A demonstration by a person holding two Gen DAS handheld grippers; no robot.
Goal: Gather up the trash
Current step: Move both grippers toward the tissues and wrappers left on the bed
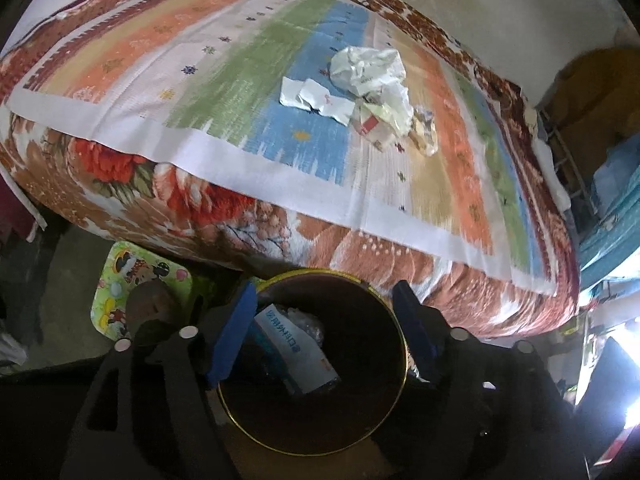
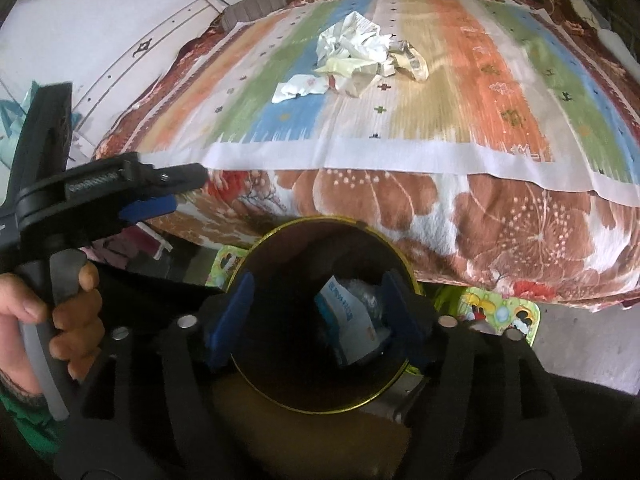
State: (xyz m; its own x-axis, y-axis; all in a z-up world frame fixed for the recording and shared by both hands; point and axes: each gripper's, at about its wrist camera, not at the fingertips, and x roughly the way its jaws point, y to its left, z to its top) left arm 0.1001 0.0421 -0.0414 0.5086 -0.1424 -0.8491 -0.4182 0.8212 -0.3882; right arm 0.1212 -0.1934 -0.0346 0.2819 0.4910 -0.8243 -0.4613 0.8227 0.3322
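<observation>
A dark round bin with a gold rim (image 1: 280,449) (image 2: 320,411) stands on the floor against the bed. Inside it lies a blue-and-white packet (image 1: 298,346) (image 2: 352,316) with some clear wrapping. My left gripper (image 1: 324,292) hangs open over the bin's mouth, nothing between its blue pads. My right gripper (image 2: 316,280) is open above the same bin, also empty. In the right wrist view the left gripper (image 2: 180,188) shows at the left, held by a hand (image 2: 76,312). A pile of crumpled white bags, paper scraps and wrappers (image 1: 368,80) (image 2: 352,52) lies on the bed's striped cloth.
The bed (image 1: 120,184) (image 2: 480,220) carries a floral blanket under a striped cloth (image 1: 200,60) (image 2: 460,100). A green cartoon-print mat (image 1: 120,276) (image 2: 500,312) lies on the floor by the bin. Shelves with blue items (image 1: 608,184) stand at the bed's right end.
</observation>
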